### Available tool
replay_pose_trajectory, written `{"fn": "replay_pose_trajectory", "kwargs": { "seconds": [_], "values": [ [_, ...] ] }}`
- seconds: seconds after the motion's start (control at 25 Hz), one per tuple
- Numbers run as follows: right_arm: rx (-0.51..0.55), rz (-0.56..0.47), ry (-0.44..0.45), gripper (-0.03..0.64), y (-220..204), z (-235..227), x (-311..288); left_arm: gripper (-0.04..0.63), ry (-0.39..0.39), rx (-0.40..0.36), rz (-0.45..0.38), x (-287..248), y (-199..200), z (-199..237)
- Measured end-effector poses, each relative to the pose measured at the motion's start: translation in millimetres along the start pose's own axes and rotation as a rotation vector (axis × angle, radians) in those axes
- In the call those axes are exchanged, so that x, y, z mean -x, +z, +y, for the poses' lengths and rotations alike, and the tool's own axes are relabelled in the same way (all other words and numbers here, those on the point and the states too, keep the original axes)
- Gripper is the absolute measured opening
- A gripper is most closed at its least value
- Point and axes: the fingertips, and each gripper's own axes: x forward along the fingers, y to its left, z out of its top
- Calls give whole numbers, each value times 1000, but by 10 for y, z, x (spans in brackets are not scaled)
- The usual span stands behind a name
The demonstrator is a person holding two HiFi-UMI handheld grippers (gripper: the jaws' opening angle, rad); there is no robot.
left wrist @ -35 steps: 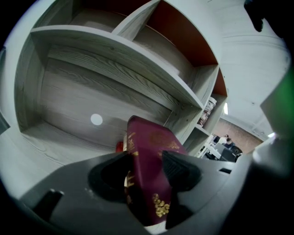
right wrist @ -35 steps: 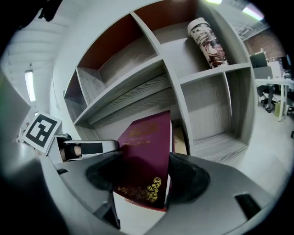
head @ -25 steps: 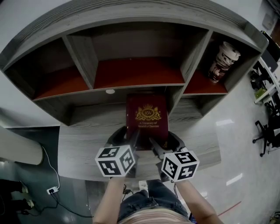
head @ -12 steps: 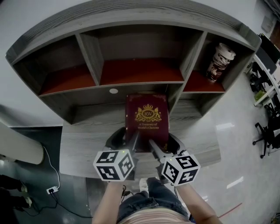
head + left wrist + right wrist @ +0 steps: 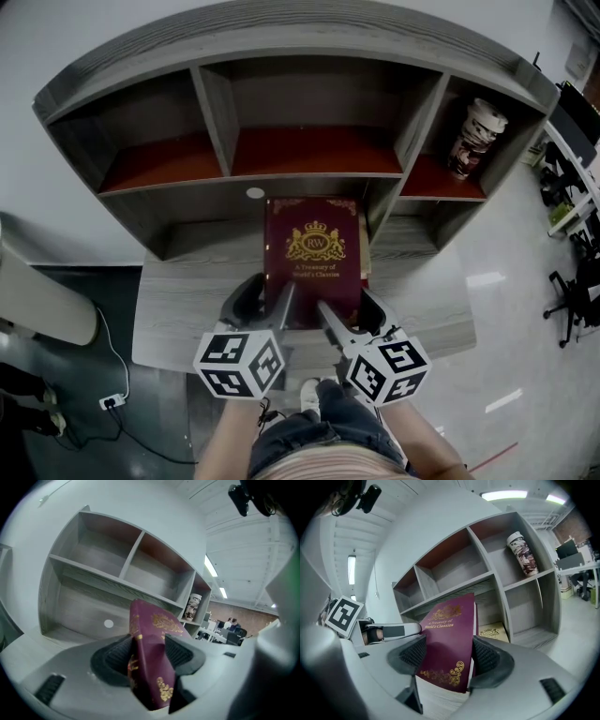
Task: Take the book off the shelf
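Note:
A dark red book with gold print point(image 5: 314, 258) is held flat in front of the grey shelf unit point(image 5: 309, 183), above its lower ledge. My left gripper point(image 5: 281, 309) is shut on the book's near left corner, and my right gripper point(image 5: 330, 317) is shut on its near right corner. In the left gripper view the book point(image 5: 149, 644) stands edge-on between the pads of the left gripper point(image 5: 147, 654). In the right gripper view its cover point(image 5: 447, 639) fills the gap of the right gripper point(image 5: 447, 657). The middle compartment point(image 5: 314, 150) behind the book holds nothing.
A patterned cup point(image 5: 473, 136) stands in the shelf's right compartment. A second book with a tan cover point(image 5: 493, 632) lies on the ledge under the red one. Office chairs point(image 5: 577, 281) stand at the far right, and a power strip with a cable point(image 5: 108, 403) lies on the floor.
Both grippers have kept their hold on the book. The book has come slightly nearer to me, and the shelf has shifted to the right in the view.

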Motion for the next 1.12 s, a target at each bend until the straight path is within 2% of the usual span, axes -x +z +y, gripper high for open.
{"fn": "replay_pose_trajectory", "kwargs": {
  "seconds": [0.24,1.12],
  "values": [
    [21,-27,37,293,39,162,13,219,16,-7,-41,183,82,50],
    [73,-122,256,293,337,1000,67,199,158,-10,-249,1112,548,267]
  ]
}}
